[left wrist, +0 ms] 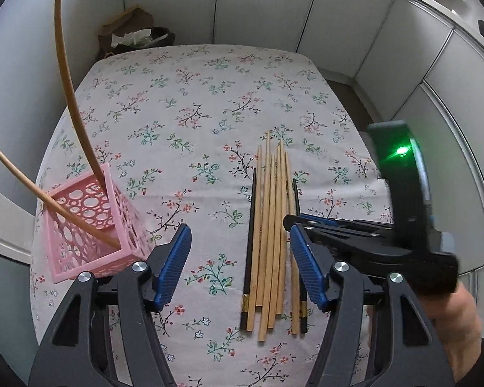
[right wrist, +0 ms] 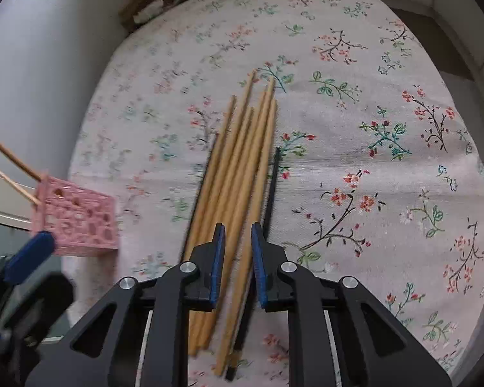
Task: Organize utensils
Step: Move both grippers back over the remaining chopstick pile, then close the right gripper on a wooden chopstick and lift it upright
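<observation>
Several wooden chopsticks (left wrist: 271, 235) and two black ones (left wrist: 250, 242) lie in a bundle on the floral tablecloth (left wrist: 193, 103). A pink perforated basket (left wrist: 90, 222) stands at the left with two wooden chopsticks (left wrist: 71, 93) leaning in it. My left gripper (left wrist: 238, 261) is open and empty, hovering between basket and bundle. My right gripper (right wrist: 237, 258) is partly open, low over the bundle (right wrist: 238, 167), its blue fingers (right wrist: 217, 258) straddling wooden chopsticks without clamping them. It also shows in the left wrist view (left wrist: 355, 235), at the bundle's right side. The basket shows at the left (right wrist: 77, 222).
The table stands against white cabinet walls (left wrist: 258, 3). A brown paper bag with rubbish (left wrist: 129, 29) sits behind the table's far left corner. The table's right edge (left wrist: 348, 96) drops to a grey floor.
</observation>
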Demonstrator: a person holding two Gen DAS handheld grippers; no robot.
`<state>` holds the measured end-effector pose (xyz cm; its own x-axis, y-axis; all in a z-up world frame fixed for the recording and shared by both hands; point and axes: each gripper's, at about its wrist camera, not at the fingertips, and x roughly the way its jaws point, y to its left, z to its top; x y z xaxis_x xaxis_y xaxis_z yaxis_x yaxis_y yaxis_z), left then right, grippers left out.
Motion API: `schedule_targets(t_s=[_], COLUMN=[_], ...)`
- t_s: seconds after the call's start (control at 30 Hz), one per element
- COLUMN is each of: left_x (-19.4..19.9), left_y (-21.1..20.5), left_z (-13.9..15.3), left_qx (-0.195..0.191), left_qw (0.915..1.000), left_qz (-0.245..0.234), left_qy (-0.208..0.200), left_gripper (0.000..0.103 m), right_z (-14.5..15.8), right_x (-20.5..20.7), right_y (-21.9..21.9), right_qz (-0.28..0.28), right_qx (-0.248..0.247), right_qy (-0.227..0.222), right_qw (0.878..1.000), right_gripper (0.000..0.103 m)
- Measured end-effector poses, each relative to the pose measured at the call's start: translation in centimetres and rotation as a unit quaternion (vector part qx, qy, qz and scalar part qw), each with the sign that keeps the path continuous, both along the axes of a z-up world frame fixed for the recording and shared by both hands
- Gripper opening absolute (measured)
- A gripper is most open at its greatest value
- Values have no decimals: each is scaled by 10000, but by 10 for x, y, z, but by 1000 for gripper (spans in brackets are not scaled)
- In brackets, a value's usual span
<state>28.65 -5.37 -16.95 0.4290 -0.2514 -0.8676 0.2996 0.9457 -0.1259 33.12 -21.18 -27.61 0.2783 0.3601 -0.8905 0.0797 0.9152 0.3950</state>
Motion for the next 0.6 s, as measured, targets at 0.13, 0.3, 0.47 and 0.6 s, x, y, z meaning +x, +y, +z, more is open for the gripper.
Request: schedule_targets(t_s=[0.13,0.3,0.47,0.6], left_x=[2,2,1,2], left_y=[1,0,1,1], left_z=[3,4,4,5], left_qx=[-47,-90,-96,-86], left_qw=[10000,9999,9999,10000], left_qz=[-9,-53,-48,1], left_qy=[-37,-26,-34,-44], left_gripper=[61,58,57,57], right_z=[-1,-3,-1,-5], right_x=[3,7,4,8], right_y=[1,2,14,15], right_qz=[36,117,445,431], right_qx=[-78,-84,-423,-462], right_qy=[-5,9,81,111], right_qw=[10000,9999,9981,9979], right_gripper=[14,6,5,10])
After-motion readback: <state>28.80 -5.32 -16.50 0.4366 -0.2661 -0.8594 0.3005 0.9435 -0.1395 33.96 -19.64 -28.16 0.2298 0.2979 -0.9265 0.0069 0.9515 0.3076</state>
